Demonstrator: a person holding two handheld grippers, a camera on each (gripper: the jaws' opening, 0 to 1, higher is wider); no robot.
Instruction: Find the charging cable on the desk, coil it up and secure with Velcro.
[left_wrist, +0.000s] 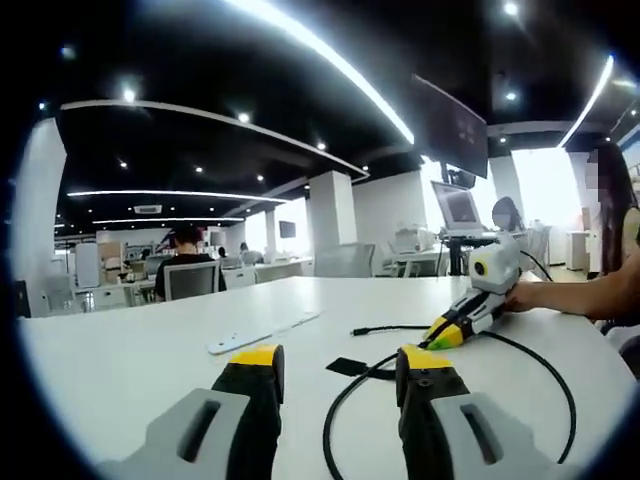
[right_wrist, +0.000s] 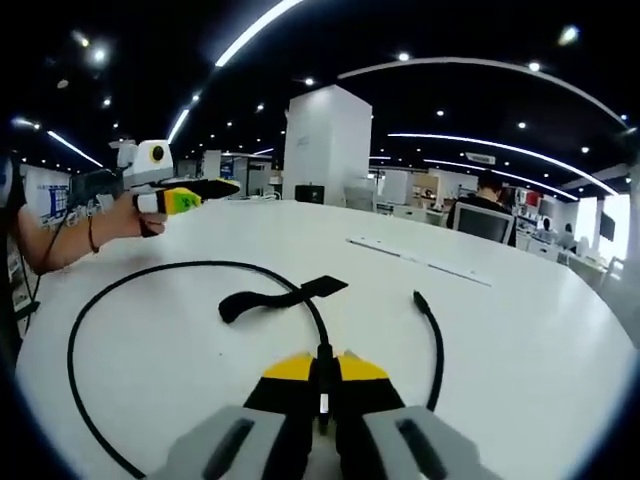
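A black charging cable lies in one wide, loose loop on a white desk, its plug end resting free near the middle and a black Velcro strap lying across the surface inside the curve. In the right gripper view, the right gripper has its yellow-tipped jaws pressed together on the cable where it runs in toward the camera, pinching it at the desk surface. The left gripper, seen in its own view, hangs over the desk with its jaws spread apart and nothing between them; a run of cable passes just beside its right jaw. A flat white strip lies farther out on the desk. The work appears to be at the start of coiling: one grip is made, no tight turns are formed yet. The next move likely calls for the free gripper to catch the cable farther along and fold it into smaller loops before the strap goes on.
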